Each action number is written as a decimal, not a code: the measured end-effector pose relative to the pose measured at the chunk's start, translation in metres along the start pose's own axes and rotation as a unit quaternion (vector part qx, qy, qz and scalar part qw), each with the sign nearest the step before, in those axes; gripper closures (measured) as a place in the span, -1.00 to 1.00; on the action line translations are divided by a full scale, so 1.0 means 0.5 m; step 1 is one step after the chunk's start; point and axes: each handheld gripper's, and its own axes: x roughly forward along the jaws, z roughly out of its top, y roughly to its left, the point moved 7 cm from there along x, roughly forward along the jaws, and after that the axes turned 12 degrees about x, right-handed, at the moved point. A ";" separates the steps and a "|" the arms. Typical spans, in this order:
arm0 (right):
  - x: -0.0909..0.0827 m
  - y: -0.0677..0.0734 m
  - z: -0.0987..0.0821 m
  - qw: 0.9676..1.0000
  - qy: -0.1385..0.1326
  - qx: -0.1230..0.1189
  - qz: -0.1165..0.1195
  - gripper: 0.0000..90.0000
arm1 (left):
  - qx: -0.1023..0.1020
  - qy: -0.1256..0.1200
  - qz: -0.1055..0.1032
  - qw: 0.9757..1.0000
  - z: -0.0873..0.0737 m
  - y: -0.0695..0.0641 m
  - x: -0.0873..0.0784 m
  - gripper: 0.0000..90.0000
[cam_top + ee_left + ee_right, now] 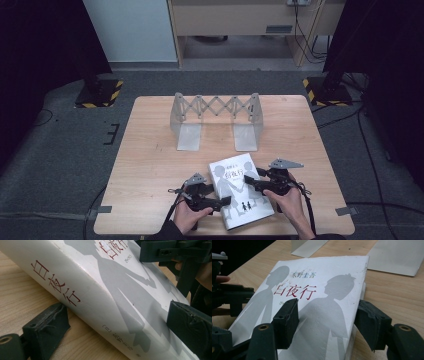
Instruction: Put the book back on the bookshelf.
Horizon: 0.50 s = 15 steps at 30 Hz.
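A: High view first: where's your book (239, 190)?
B: Flat on the table (150, 150), just in front of the metal bookend rack (216, 120).
A: Left gripper view?
B: Your left gripper (117, 322) straddles its spine, jaws wide, not pressing.
A: Right gripper view?
B: Your right gripper (325, 320) spans the cover's edge, jaws apart.
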 end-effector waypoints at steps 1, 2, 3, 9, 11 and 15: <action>0.001 -0.001 -0.002 1.000 0.000 0.008 0.000 -0.20 | 0.000 0.000 0.001 1.000 0.000 0.000 0.000 -0.92; 0.001 -0.001 -0.002 1.000 0.000 0.008 0.000 -0.20 | 0.000 0.000 0.000 1.000 0.000 0.000 0.000 -0.92; 0.001 -0.001 -0.002 1.000 0.000 0.008 0.000 -0.22 | -0.001 -0.001 0.000 1.000 0.000 0.000 0.000 -0.92; -0.003 -0.007 -0.006 1.000 0.007 -0.010 -0.006 -0.26 | -0.004 -0.003 0.000 1.000 0.001 0.000 0.001 -0.93; -0.002 -0.007 -0.006 1.000 0.005 -0.008 -0.006 -0.27 | -0.005 -0.004 0.001 1.000 0.001 0.000 0.001 -0.93; -0.003 -0.010 -0.007 1.000 0.009 -0.007 -0.005 -0.31 | -0.006 -0.005 0.001 1.000 0.001 0.000 0.001 -0.93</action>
